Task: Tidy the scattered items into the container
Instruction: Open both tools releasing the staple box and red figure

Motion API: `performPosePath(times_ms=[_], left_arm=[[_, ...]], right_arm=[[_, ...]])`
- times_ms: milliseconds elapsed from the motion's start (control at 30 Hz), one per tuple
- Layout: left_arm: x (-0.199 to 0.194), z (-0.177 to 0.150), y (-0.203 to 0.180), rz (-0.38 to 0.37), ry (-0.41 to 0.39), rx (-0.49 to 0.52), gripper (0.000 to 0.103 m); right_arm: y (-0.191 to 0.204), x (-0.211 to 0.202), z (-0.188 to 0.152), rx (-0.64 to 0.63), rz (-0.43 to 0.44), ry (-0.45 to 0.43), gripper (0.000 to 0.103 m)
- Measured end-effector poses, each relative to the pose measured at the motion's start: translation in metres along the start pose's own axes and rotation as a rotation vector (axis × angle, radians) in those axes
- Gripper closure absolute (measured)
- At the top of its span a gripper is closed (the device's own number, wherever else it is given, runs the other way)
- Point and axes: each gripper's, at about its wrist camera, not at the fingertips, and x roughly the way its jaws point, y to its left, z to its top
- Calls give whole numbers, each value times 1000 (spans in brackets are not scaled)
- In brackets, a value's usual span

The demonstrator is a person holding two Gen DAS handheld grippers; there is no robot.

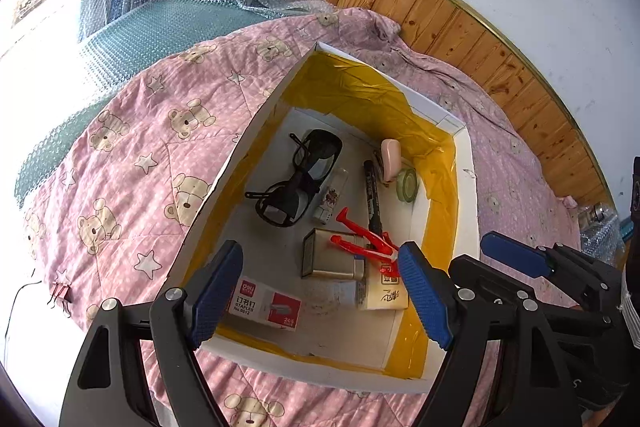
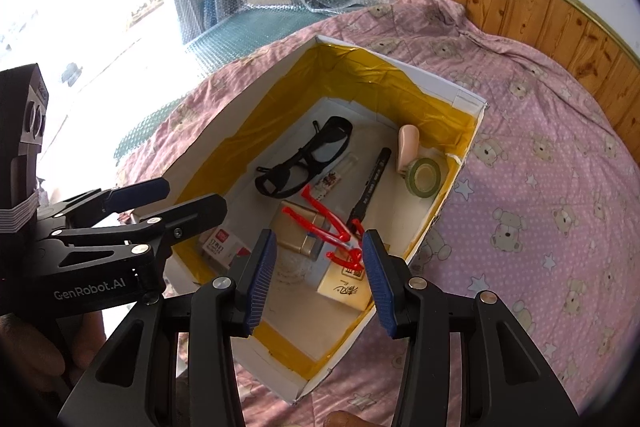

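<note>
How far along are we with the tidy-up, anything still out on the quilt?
Mostly done: the box already holds the sunglasses, marker, tape roll, staples box, gold tin and red piece. Nothing is in hand; left tongs and right tongs hover open. Possibly left: a small binder clip at the quilt edge.

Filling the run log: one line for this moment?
left tool: open, empty | right tool: open, empty | box: holds sunglasses, marker, tape roll | quilt: binder clip outside
</note>
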Motion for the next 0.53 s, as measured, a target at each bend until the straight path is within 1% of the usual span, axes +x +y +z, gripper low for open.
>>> performPosePath(times_ms=[167,300,533], left_arm=[[-9,-9,1,-1,-2,6,22],[-15,-14,0,-2,-3,11,22],[-25,-18,-3,-5,-18,20,22]], right_arm=[[8,-3,-10,-39,1,17,55],[15,-3,-15,-68,-10,26,52],[20,-8,-18,-95,-32,16,51]])
